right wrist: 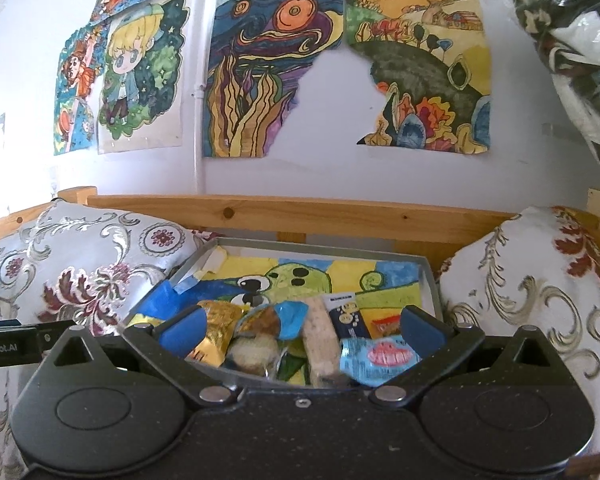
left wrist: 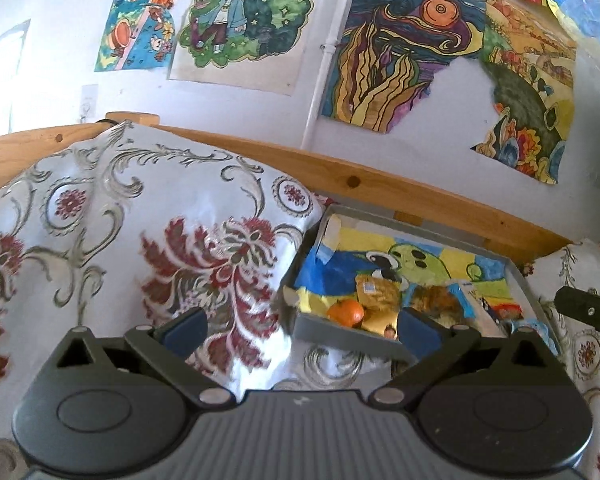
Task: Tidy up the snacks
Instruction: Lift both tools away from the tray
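Note:
A grey tray (right wrist: 429,280) lined with a colourful drawing lies between two cushions. In it are a gold packet (right wrist: 220,320), a blue-lidded cup (right wrist: 286,314), a pale rice bar (right wrist: 320,336), a light blue packet (right wrist: 380,356) and a dark blue packet (right wrist: 346,312). My right gripper (right wrist: 302,330) hovers open over the tray's near edge, holding nothing. In the left wrist view an orange (left wrist: 346,312) and the gold packet (left wrist: 376,294) lie near the tray's front wall (left wrist: 340,338). My left gripper (left wrist: 300,328) is open and empty, left of the tray, over the cushion.
A floral cushion (left wrist: 140,220) bulges left of the tray and another cushion (right wrist: 540,280) sits to its right. A wooden rail (right wrist: 300,212) runs behind it. Drawings (right wrist: 260,72) hang on the white wall. The right gripper's body (left wrist: 588,312) shows at the left wrist view's right edge.

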`<state>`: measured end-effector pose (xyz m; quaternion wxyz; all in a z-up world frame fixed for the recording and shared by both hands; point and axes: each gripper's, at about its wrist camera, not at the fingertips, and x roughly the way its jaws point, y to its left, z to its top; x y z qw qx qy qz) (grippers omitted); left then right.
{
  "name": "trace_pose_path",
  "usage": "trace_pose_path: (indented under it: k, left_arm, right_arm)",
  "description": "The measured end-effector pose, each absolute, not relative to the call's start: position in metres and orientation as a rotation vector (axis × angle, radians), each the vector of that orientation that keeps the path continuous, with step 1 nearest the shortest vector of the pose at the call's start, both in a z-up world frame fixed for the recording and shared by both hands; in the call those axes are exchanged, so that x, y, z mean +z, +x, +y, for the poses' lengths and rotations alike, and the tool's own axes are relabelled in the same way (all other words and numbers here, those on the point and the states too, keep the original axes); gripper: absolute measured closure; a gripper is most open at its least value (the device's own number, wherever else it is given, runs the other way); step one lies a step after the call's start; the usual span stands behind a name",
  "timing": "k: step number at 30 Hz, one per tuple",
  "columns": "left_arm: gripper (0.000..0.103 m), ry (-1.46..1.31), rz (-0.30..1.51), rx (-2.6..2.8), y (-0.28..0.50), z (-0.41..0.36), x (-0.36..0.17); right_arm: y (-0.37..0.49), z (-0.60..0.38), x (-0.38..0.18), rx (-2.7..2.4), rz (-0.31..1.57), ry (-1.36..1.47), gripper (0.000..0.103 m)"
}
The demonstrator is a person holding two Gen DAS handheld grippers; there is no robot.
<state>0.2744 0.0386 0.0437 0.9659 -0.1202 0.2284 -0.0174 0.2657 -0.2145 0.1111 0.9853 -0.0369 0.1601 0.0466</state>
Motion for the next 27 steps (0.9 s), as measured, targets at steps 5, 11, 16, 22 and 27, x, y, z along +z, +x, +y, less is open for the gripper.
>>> trace_pose_path:
  k: [5,11,16,22,27]
  left_arm:
    - [0.0,-0.228,0.484,-0.04,0.252,0.04,0.042]
    - [0.0,-0.211,0.508,-0.071,0.228,0.037,0.039]
    - [0.0,-0.171,0.509,-0.091,0.208,0.03,0.038]
    - [0.0,-0.157,0.522,-0.12,0.185,0.025,0.035]
    - [0.0,-0.138,0.527,-0.122,0.166,0.025,0.032]
  right_arm:
    - [0.238,-0.216,0.106,0.086,0.328,-0.066,0.001]
    - [0.212,-0.221,0.099,0.071,0.341,-0.062,0.001]
    - [0.192,-0.226,0.095,0.052,0.347,-0.052,0.001]
    - [0.164,-0.225,0.085,0.048,0.356,-0.063,0.001]
    - [0.141,-0.223,0.081,0.037,0.34,-0.086,0.001]
